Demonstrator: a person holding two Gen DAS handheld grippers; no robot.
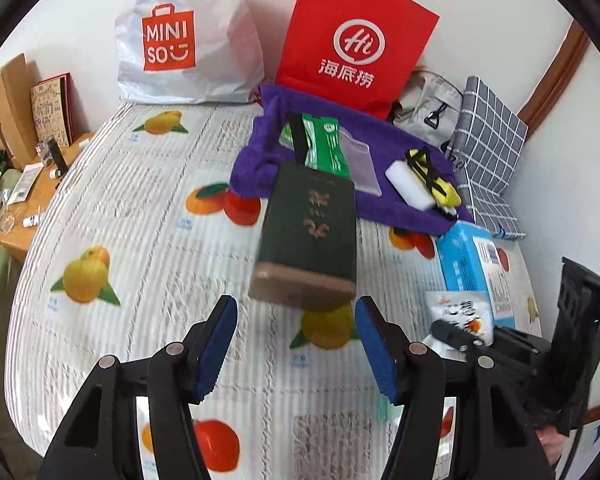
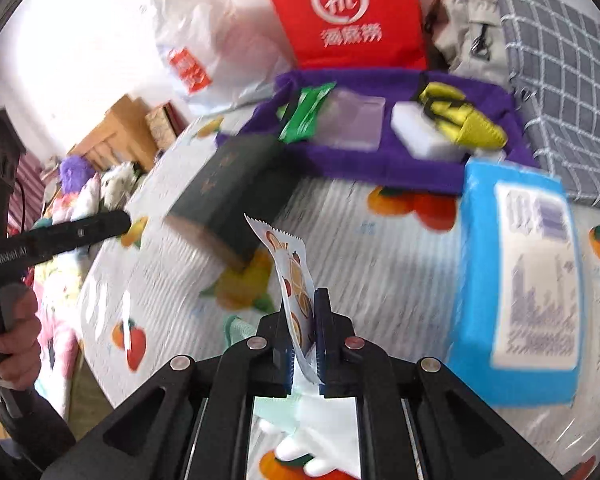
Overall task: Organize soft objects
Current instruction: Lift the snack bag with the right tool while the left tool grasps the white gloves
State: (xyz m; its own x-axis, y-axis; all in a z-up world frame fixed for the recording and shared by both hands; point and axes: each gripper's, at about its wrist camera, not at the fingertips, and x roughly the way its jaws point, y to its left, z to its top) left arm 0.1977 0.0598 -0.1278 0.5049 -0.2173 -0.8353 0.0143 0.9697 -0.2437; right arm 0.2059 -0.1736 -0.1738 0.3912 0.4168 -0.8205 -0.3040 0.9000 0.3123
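Packet [image 2: 296, 304] sits pinched by its edge in my right gripper [image 2: 305, 320]; I carry it level to the purple cloth [image 2: 420, 168]. Left gripper [image 1: 296, 344] jaws stand half-wide, empty.

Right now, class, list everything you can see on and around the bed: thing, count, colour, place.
Shopping bag: one, red, against the wall.
Plastic bag: one, white, left of the red one.
Towel: one, purple, spread on the bed.
Green packet: one, on the towel.
Sponge: one, white, on the towel.
Yellow strap: one, on the sponge.
Dark box: one, green-black, mid-bed.
Tissue pack: one, blue, right side.
Checked cushion: one, grey, far right.
Sachet: one, white with oranges, in the right hand-held gripper.
Left hand-held gripper: open, empty.
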